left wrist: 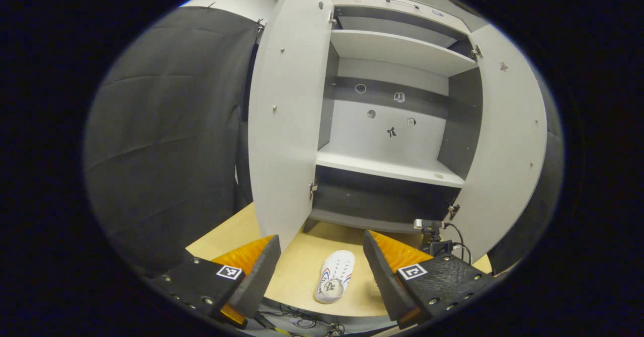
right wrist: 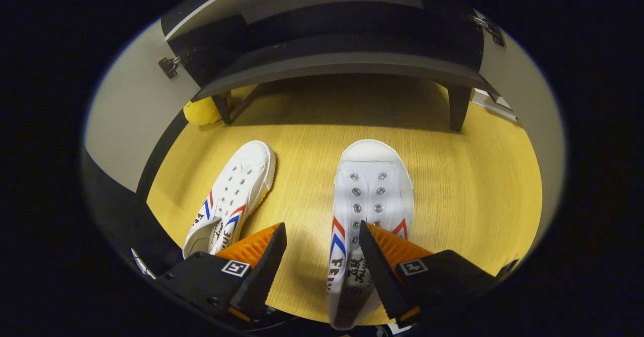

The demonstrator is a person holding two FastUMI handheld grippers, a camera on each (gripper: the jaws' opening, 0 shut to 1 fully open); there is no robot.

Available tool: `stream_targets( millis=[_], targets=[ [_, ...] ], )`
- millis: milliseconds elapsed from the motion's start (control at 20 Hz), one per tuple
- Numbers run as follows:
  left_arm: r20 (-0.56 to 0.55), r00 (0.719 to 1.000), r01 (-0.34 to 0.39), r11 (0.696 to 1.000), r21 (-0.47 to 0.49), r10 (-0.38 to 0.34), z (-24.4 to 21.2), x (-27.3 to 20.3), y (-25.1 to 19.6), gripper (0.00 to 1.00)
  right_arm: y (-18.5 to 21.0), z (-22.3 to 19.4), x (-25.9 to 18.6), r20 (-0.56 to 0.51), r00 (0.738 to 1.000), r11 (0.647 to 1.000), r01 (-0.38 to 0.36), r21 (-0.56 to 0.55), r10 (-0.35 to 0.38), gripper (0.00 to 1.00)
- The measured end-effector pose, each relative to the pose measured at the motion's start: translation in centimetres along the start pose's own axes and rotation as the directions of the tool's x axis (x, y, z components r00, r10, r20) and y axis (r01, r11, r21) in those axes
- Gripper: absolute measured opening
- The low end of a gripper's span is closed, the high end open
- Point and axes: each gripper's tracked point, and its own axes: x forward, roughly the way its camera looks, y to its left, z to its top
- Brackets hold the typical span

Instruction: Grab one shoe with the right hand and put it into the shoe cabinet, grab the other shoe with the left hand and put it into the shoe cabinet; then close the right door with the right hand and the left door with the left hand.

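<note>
Two white canvas shoes with red and blue stripes lie on the wooden floor in front of the shoe cabinet [right wrist: 342, 60]. In the right gripper view, one shoe [right wrist: 234, 196] lies to the left and the other shoe [right wrist: 370, 196] is straight ahead, toes toward the cabinet. My right gripper [right wrist: 322, 234] is open low over the heel end of that nearer shoe, with one finger above its opening and the other left of its side wall. In the left gripper view, my left gripper [left wrist: 321, 240] hangs open and high, with one shoe [left wrist: 334, 276] far below between its fingers.
The cabinet's left door [left wrist: 287, 125] and right door [left wrist: 503, 151] both stand wide open, showing bare shelves [left wrist: 387, 168]. A small camera with cables [left wrist: 432, 231] stands by the right door's foot. A yellow object [right wrist: 201, 110] lies beside the cabinet's left leg.
</note>
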Motion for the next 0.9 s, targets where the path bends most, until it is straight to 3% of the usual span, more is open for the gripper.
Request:
stream_targets(
  millis=[100, 250, 400, 450, 500, 550, 600, 750, 900],
  targets=[
    [0.000, 1.000, -0.007, 1.000, -0.002, 0.007, 0.0, 0.3, 0.0, 0.94, -1.3, -0.1, 0.5, -0.007, 0.997, 0.996, 0.075, -0.039, -0.075, 0.82],
    [-0.008, 1.000, -0.007, 1.000, -0.011, 0.007, -0.6, 0.8, 0.4, 0.94, -2.3, -0.2, 0.5, -0.002, 0.987, 0.982, 0.159, -0.103, -0.160, 0.39],
    [-0.011, 1.000, 0.017, 1.000, -0.016, -0.017, -0.7, 1.5, 0.4, 0.95, -2.7, -0.2, 0.7, 0.016, 0.975, 0.957, 0.220, -0.190, -0.221, 0.32],
    [-0.010, 0.999, 0.030, 0.999, -0.015, -0.030, -0.5, 1.8, 0.4, 0.95, -2.6, -0.2, 1.5, 0.005, 0.974, 0.953, 0.221, -0.208, -0.225, 0.20],
    [-0.009, 0.999, 0.046, 0.999, -0.012, -0.046, -0.3, 2.0, 0.4, 0.95, -2.2, 0.0, 0.1, 0.012, 0.974, 0.953, 0.226, -0.202, -0.228, 0.19],
    [-0.007, 0.998, 0.064, 0.998, -0.007, -0.064, -0.1, 2.2, 0.2, 0.95, -2.3, 0.3, 0.2, 0.003, 0.974, 0.958, 0.222, -0.181, -0.225, 0.05],
    [-0.004, 0.997, 0.083, 0.997, 0.001, -0.083, 0.1, 2.3, 0.2, 0.95, -2.3, 0.1, 0.3, -0.011, 0.978, 0.967, 0.206, -0.152, -0.211, 0.00],
    [0.009, 0.991, 0.136, 0.990, 0.024, -0.136, 0.5, 2.5, 0.1, 0.95, -2.4, -0.1, 0.3, -0.020, 0.986, 0.982, 0.162, -0.093, -0.164, 0.02],
    [0.002, 0.980, 0.201, 0.979, 0.038, -0.201, 0.4, 2.5, -0.3, 0.95, -2.5, 0.3, -0.5, 0.018, 0.981, 0.979, 0.193, -0.065, -0.192, 0.02]
  ],
)
